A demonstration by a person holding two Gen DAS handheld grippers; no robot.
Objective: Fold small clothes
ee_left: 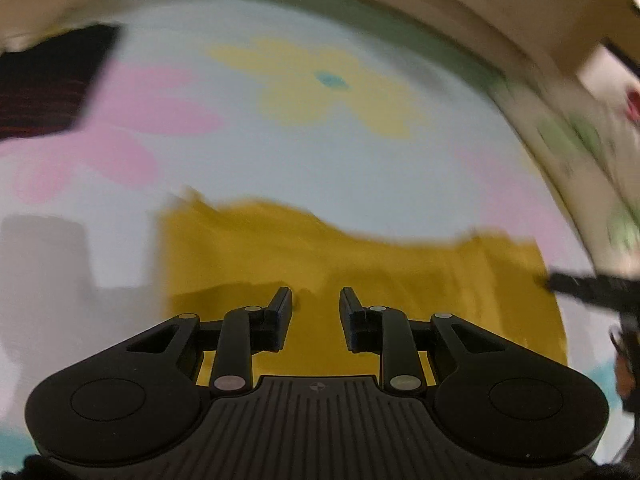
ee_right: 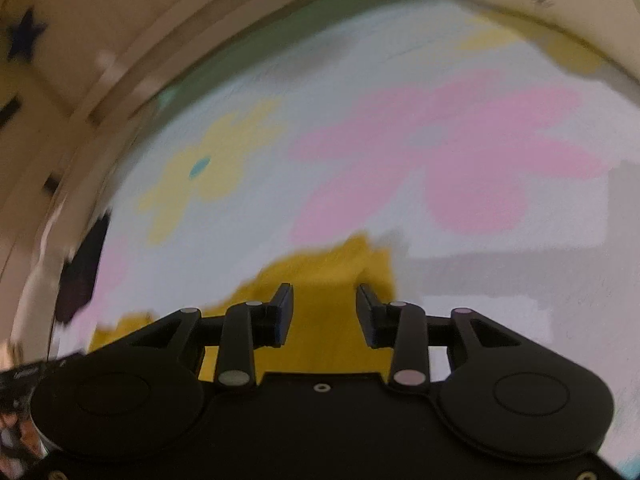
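Observation:
A mustard-yellow garment [ee_left: 360, 264] lies flat on a pale blue flower-print sheet [ee_left: 280, 152]. My left gripper [ee_left: 316, 300] is open and empty, hovering over the garment's near part. The right gripper's arm [ee_left: 588, 288] shows at the garment's right edge. In the right wrist view the same garment [ee_right: 324, 280] lies under my right gripper [ee_right: 325, 296], which is open and empty above its corner. Both views are motion-blurred.
A dark folded cloth [ee_left: 48, 84] lies at the far left of the sheet and shows in the right wrist view [ee_right: 84, 264] too. A grey cloth [ee_left: 40, 264] lies left of the garment, seen also in the right wrist view [ee_right: 520, 272]. A beige wall [ee_left: 520, 8] borders the sheet.

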